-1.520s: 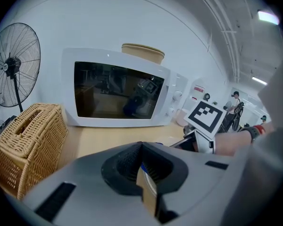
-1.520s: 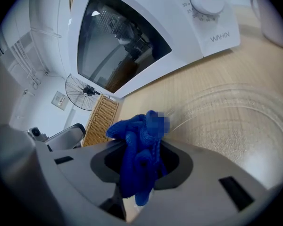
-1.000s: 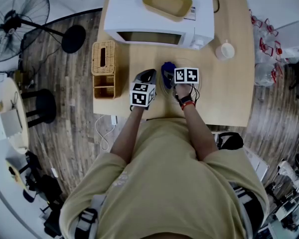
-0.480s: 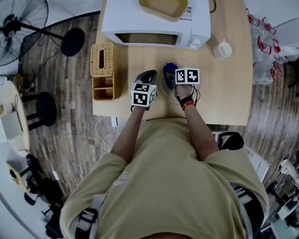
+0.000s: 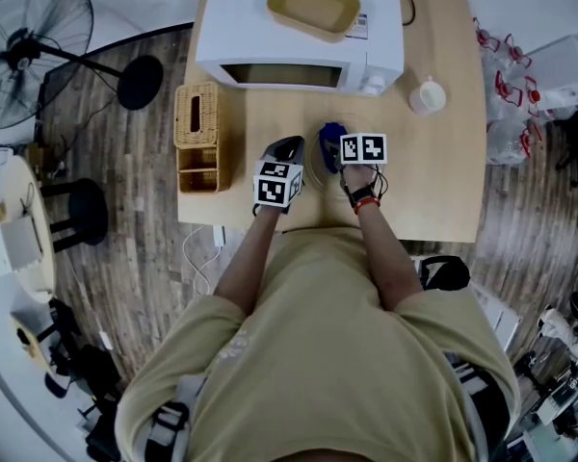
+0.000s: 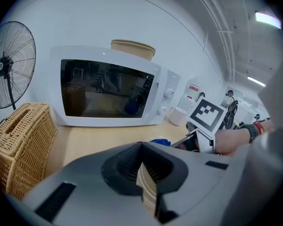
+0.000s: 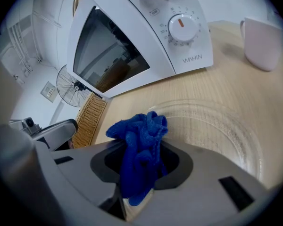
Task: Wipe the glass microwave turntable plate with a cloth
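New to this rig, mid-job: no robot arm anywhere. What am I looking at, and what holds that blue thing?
No robot here: a person holds a two-jaw tool in each hand; the marker cubes belong to the tools. The head view looks down from the person's head onto a wooden table. The other two views come from cameras riding on each tool. On the table stand a white microwave with a yellow tray on top, a wicker box, a pale cup and the glass turntable plate. The right tool grips a blue cloth over the plate. The left tool is shut, with nothing between its jaws.
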{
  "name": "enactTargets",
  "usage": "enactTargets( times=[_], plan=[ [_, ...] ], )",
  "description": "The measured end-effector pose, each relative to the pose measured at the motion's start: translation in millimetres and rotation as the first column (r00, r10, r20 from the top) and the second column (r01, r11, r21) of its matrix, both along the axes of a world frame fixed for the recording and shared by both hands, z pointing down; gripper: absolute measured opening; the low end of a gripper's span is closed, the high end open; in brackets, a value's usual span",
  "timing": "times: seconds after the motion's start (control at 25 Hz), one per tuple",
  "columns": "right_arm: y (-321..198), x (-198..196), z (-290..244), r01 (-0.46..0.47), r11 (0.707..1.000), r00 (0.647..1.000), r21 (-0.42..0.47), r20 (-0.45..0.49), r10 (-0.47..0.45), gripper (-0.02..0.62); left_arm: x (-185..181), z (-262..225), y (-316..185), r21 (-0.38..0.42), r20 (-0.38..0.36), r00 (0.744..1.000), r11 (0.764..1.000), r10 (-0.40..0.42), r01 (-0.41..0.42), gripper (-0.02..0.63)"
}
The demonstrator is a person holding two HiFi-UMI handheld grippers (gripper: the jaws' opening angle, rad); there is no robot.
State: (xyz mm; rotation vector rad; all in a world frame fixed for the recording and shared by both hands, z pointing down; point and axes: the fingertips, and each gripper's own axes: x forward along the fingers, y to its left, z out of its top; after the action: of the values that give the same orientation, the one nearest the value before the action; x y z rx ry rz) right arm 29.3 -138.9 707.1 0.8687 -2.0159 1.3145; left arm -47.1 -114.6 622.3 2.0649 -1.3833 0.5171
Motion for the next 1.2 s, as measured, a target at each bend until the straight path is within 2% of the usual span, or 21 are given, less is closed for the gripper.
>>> enactTargets(
  times=[1.2],
  plan=[
    [-8.4, 55.6, -0.4, -0.098, 0.995, 0.994, 0.017, -0.043, 0.099, 0.138, 37.7, 1.2, 3.9, 0.012, -0.01, 0.995, 0.995, 0.103, -0.103, 0.018]
  ],
)
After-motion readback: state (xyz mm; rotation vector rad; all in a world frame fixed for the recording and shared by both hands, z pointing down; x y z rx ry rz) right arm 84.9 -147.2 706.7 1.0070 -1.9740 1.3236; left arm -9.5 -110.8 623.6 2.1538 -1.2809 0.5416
